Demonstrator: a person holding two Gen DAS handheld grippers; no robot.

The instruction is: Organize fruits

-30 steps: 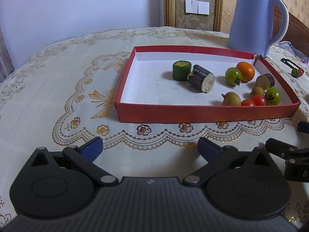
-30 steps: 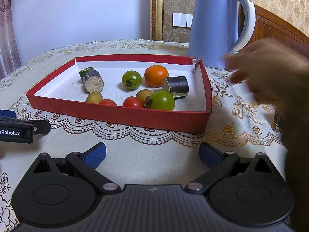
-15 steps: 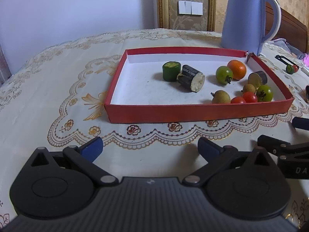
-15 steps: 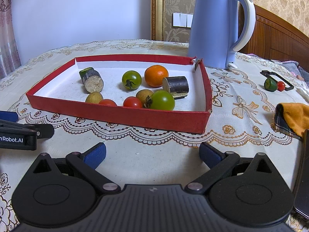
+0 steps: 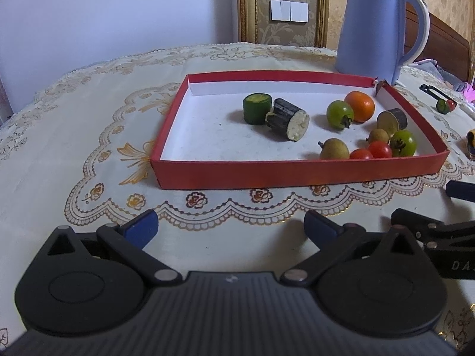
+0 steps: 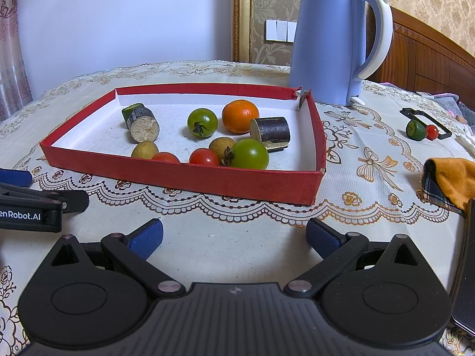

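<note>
A: Two tools in view, both spread wide and gripping nothing. The left tool (image 5: 230,228) and the right tool (image 6: 234,234) sit low over the counter (image 5: 89,136), each on the near side of the red tray (image 6: 184,175), clear of its near wall.

B: Contents of the tray?

A: All produce lies inside the walls. An orange (image 6: 240,115) and a green tomato (image 6: 202,123) sit near the tray's middle. A second green tomato (image 6: 250,153) rests close to the near wall, touching a brown longan (image 6: 221,147). Two red cherry tomatoes (image 6: 203,156) lie against the near wall, with another longan (image 6: 144,149) beside them. One dark sugarcane piece (image 6: 142,123) lies toward the tray's left, touching a green cucumber stub (image 5: 256,108). Another cane piece (image 6: 271,133) lies close to the tray's right wall.

B: Open room?

A: The tray's left half is bare white floor (image 5: 202,130) in the left view. The far right corner of the tray is torn open. The lace-edged strip of counter between tray and tools is free.

B: Outside the tray?

A: The blue kettle (image 6: 329,44) stands just behind the torn corner. Right of the tray, well apart, a small green fruit (image 6: 415,129) touches a small red one (image 6: 432,132). An orange cloth (image 6: 454,178) lies at the counter's right edge.
</note>
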